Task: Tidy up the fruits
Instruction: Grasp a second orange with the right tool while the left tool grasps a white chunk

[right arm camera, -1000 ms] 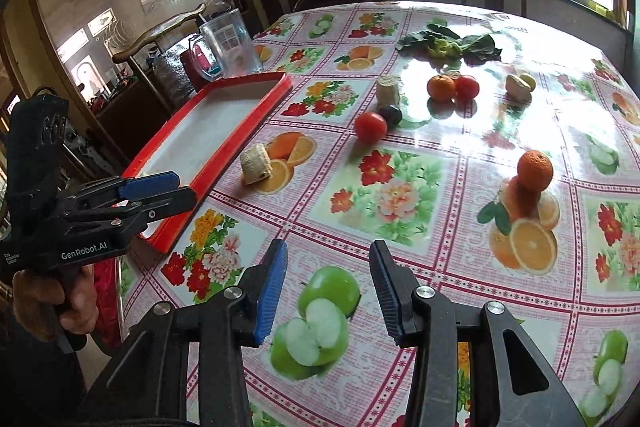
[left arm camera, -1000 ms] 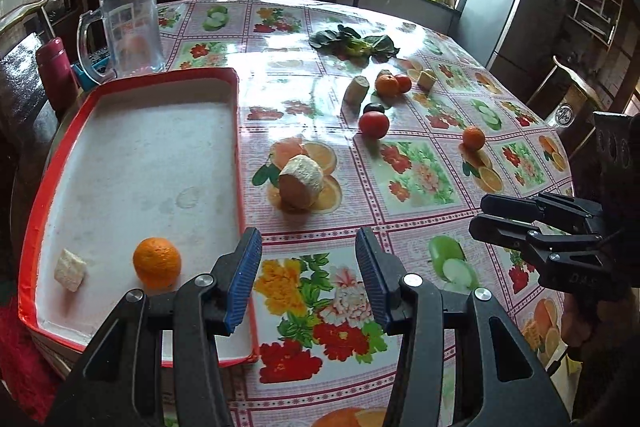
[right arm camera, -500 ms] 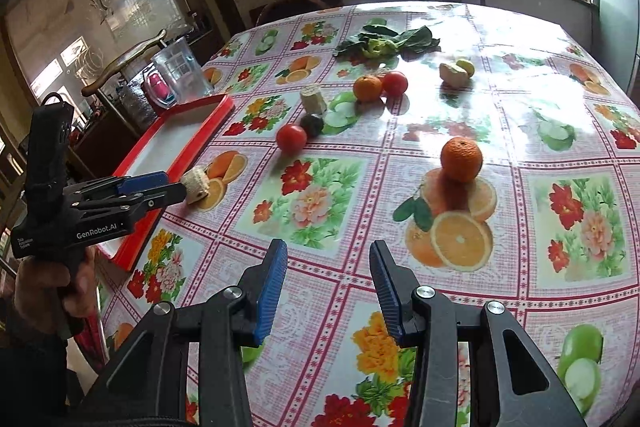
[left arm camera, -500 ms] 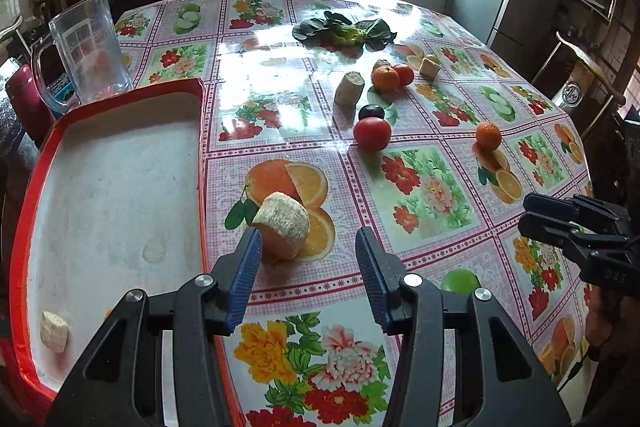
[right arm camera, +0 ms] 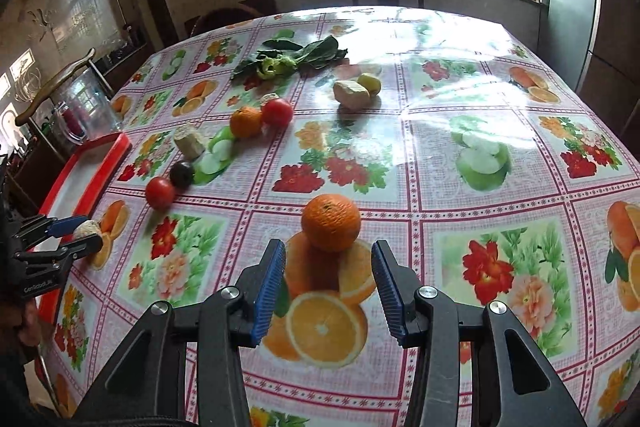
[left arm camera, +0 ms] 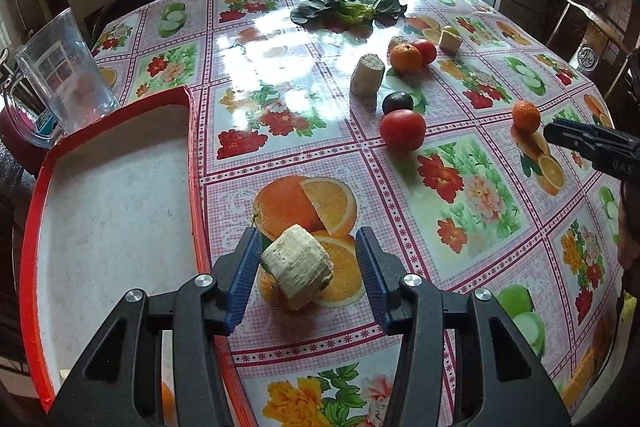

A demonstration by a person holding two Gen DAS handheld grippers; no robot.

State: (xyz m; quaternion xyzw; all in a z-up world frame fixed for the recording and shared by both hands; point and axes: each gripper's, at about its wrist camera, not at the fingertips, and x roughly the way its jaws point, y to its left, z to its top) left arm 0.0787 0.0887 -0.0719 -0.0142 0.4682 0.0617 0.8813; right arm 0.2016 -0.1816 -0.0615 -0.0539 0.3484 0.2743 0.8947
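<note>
On left gripper [right arm camera: 60,239], lettering perhaps reads "GenRobot.AI".

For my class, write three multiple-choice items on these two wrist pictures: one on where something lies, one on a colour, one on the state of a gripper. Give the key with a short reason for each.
1. Where does the leafy green vegetable lie?
A. in the tray
B. on the far part of the table
C. between the right gripper's fingers

2. What colour is the rim of the tray?
A. red
B. blue
C. green

3. How does the left gripper stand?
A. shut on an orange
B. open, with the pale peeled fruit chunk between its fingers
C. shut and empty

Key: 1 B, it lies toward the window side of the table. 2 A, the raised edge is red. 3 B, a gap shows on the chunk's right side, and the chunk rests on the tablecloth.
</note>
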